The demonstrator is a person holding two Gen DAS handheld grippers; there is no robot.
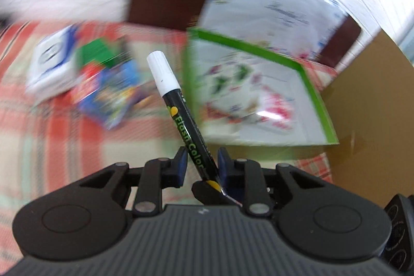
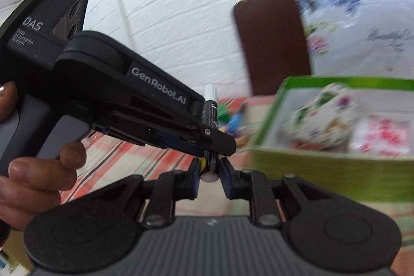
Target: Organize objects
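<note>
The marker [image 1: 181, 110] is clamped by both the left gripper [image 1: 201, 164] and right gripper [image 2: 210, 172] fingers near its bottom, above the desk [image 1: 51, 146]. Uneven pulling may twist it loose beside the green box [image 2: 323, 167].

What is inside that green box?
Inside the green box lie flower-printed white things, too blurred to name. Its near wall hides whatever is lower down.
</note>
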